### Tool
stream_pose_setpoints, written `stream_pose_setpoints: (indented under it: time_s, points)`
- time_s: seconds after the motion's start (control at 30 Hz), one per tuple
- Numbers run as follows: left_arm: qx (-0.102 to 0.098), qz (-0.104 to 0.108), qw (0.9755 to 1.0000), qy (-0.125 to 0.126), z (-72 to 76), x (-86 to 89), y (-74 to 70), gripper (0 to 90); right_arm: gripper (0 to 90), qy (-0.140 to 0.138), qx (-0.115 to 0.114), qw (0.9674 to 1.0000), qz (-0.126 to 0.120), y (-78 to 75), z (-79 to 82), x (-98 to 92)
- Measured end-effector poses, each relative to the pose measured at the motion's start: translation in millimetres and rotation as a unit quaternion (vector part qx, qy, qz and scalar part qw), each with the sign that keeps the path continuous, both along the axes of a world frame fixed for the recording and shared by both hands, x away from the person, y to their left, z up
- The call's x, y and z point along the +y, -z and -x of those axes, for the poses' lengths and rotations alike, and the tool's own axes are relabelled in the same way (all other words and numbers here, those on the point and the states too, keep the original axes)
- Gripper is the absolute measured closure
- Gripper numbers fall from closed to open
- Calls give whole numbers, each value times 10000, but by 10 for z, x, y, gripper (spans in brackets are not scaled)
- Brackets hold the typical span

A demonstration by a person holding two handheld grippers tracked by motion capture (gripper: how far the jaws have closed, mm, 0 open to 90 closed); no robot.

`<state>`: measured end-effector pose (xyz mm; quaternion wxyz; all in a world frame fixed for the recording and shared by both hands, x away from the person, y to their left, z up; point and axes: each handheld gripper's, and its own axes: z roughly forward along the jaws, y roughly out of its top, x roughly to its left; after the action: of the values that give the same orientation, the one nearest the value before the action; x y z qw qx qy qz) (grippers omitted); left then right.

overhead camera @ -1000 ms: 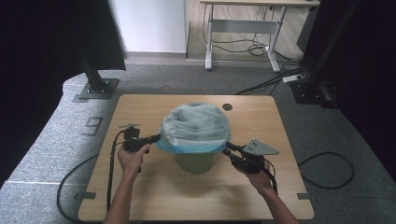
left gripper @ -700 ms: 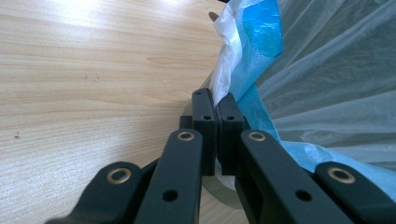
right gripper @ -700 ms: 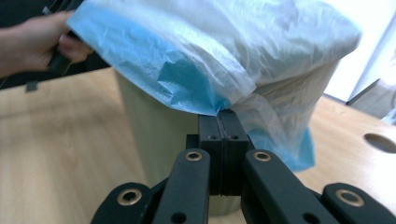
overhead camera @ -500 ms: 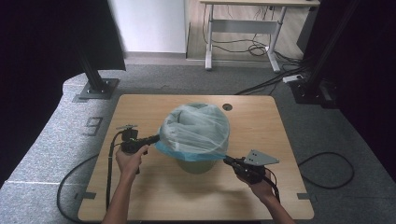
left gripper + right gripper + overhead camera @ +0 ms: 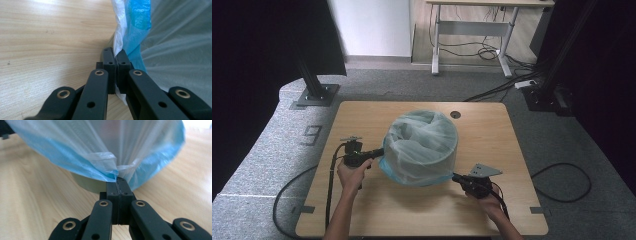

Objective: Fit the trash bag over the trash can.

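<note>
A translucent white bag [image 5: 424, 145] with a blue hem is draped over a round bin in the middle of the wooden table [image 5: 492, 135]. My left gripper [image 5: 378, 151] is shut on the bag's hem at the bin's left side; in the left gripper view the film [image 5: 120, 37] runs into the closed jaws of that gripper [image 5: 115, 58]. My right gripper [image 5: 456, 177] is low by the tabletop at the bin's near right, shut on a bunched piece of hem [image 5: 110, 167]. Under the bag [image 5: 105, 140] a strip of the bin's pale wall [image 5: 90, 183] shows.
A round cable hole [image 5: 455, 114] sits near the table's far edge. Black stand bases [image 5: 314, 95] rest on the grey floor left and right of the table. Cables [image 5: 562, 182] trail on the floor, and a desk frame [image 5: 472, 30] stands behind.
My right gripper has dropped toward the tabletop and the near edge, drawing the bag's hem down on the bin's right side. The left gripper has stayed where it was.
</note>
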<state>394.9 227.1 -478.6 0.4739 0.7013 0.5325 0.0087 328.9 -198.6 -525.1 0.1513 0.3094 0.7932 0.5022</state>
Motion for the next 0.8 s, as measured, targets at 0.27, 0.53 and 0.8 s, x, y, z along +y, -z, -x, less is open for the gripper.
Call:
stream_pose_setpoints:
  time_s: [0.27, 0.53, 0.8]
  points:
    - [121, -68, 9999, -48, -85, -49, 104, 878, 885, 512, 118, 9986, 62, 160, -135, -131]
    - [-77, -208, 9997, -125, -65, -114, 102, 759, 829, 705, 199, 9973, 40, 232, -174, -210]
    - [-871, -316, 9953, -274, 223, 31, -206, 414, 475, 778, 43, 9970, -15, 197, -62, -291]
